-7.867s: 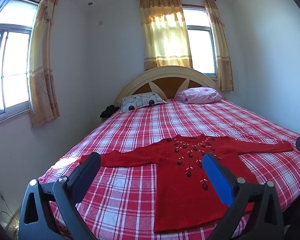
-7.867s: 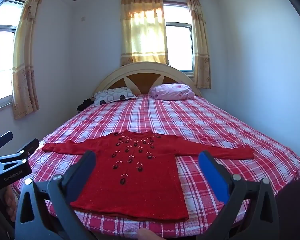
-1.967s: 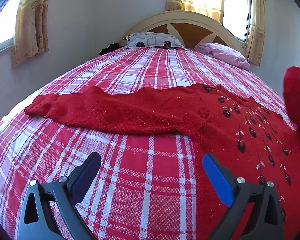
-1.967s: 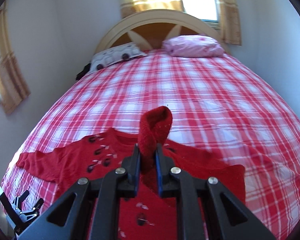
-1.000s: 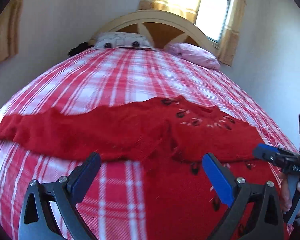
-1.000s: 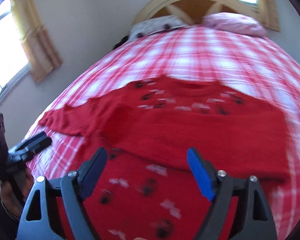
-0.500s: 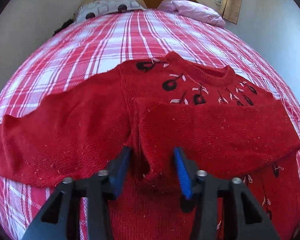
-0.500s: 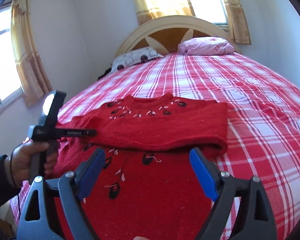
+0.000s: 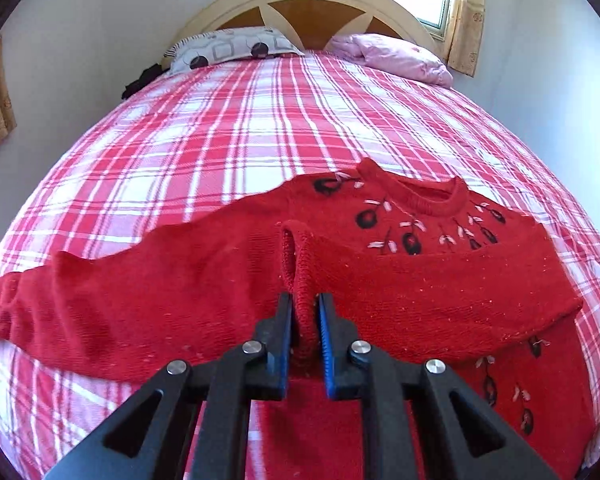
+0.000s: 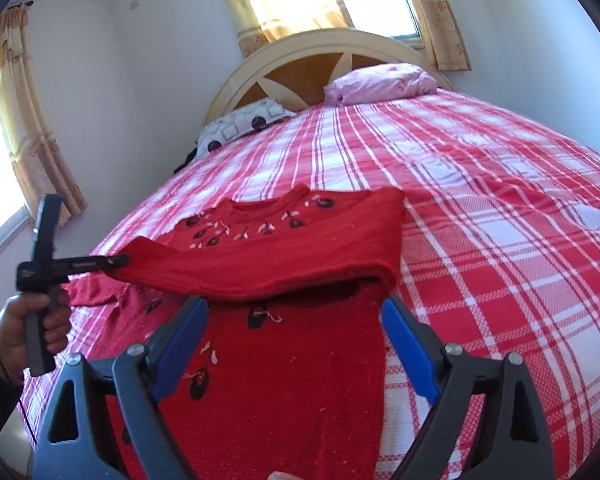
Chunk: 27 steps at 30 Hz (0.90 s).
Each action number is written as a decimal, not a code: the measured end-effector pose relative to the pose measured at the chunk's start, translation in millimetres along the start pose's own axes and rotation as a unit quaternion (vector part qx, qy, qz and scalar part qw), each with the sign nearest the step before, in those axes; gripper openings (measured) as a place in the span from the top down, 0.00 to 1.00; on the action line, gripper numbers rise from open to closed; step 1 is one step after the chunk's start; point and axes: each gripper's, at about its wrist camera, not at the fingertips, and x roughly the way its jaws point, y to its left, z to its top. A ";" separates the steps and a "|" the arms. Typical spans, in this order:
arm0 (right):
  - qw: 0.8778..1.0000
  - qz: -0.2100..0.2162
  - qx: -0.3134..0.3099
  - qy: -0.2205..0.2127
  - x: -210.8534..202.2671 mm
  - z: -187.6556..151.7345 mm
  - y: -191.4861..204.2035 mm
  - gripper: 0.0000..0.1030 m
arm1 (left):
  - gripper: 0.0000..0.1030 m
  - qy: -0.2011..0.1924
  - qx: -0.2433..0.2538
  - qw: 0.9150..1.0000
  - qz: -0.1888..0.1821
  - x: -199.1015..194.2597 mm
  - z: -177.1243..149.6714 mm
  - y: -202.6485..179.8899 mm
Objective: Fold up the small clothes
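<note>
A red knit sweater (image 9: 440, 304) with dark embroidered cherries lies face up on the plaid bed (image 9: 260, 120). One sleeve (image 10: 260, 268) is folded across the chest. My left gripper (image 9: 304, 316) is shut on that sleeve's cuff, which stands pinched between the black and the blue pad. In the right wrist view the left gripper (image 10: 120, 259) holds the cuff end just above the sweater. The other sleeve (image 9: 120, 292) lies spread out to the left. My right gripper (image 10: 296, 312) hovers open over the sweater's lower body (image 10: 292, 380), with nothing between its fingers.
A patterned pillow (image 9: 228, 46) and a pink pillow (image 9: 392, 58) lie by the arched headboard (image 9: 312, 4). A dark item (image 9: 140, 80) sits at the bed's far left edge. A person's hand (image 10: 32, 320) grips the left tool. Bare plaid sheet stretches to the right of the sweater.
My left gripper went from wide open to shut on the folded sleeve's cuff and moved in close. The right gripper swung back from the sweater, staying open.
</note>
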 end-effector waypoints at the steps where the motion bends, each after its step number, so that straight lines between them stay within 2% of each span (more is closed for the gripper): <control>1: 1.000 -0.004 -0.001 0.005 2.7 -0.7 1.0 0.11 | 0.88 0.001 0.003 1.000 0.004 1.1 -2.4 2.4; 6: 0.998 -0.028 -0.008 0.047 19.4 -3.8 3.8 0.11 | 0.88 0.023 -0.004 1.000 0.005 19.9 -20.3 9.4; 9: 0.997 -0.040 -0.023 0.058 24.7 5.0 7.4 0.11 | 0.88 0.028 -0.004 1.000 0.006 29.6 -29.6 6.7; 11: 0.996 -0.047 -0.043 0.058 28.8 19.9 14.6 0.17 | 0.88 0.023 -0.008 1.000 0.005 30.1 -31.3 7.5; 15: 0.995 0.013 -0.052 0.081 52.1 41.5 23.9 0.22 | 0.88 0.024 -0.019 1.000 -0.003 28.0 -31.3 10.4; 16: 0.993 0.017 -0.048 0.102 64.0 43.6 22.0 0.28 | 0.88 0.023 -0.022 0.999 -0.006 27.1 -31.8 11.1; 18: 0.990 -0.010 -0.032 0.138 84.2 41.3 10.7 0.30 | 0.88 0.023 -0.026 0.999 -0.009 24.8 -32.9 12.2; 19: 0.986 -0.041 -0.028 0.158 93.6 38.3 2.1 0.36 | 0.87 0.024 -0.024 0.999 -0.009 25.1 -34.0 12.4; 20: 0.983 -0.066 -0.016 0.171 99.7 33.6 -9.6 0.50 | 0.87 0.026 -0.020 0.999 -0.009 26.5 -35.1 12.1; 21: 0.983 -0.069 -0.002 0.169 99.8 29.8 -20.4 0.52 | 0.85 0.025 -0.016 1.000 -0.007 27.3 -35.9 12.0; 23: 0.985 -0.056 0.006 0.164 94.6 28.5 -26.3 0.52 | 0.85 0.020 -0.007 1.000 -0.004 26.9 -37.2 11.2; 25: 0.984 -0.060 -0.004 0.166 89.8 29.9 -22.0 0.51 | 0.85 0.015 0.008 1.000 0.006 23.9 -38.4 7.7; 27: 0.984 -0.072 -0.019 0.163 84.6 34.4 -13.1 0.43 | 0.85 0.010 0.024 0.999 0.018 19.5 -40.7 2.7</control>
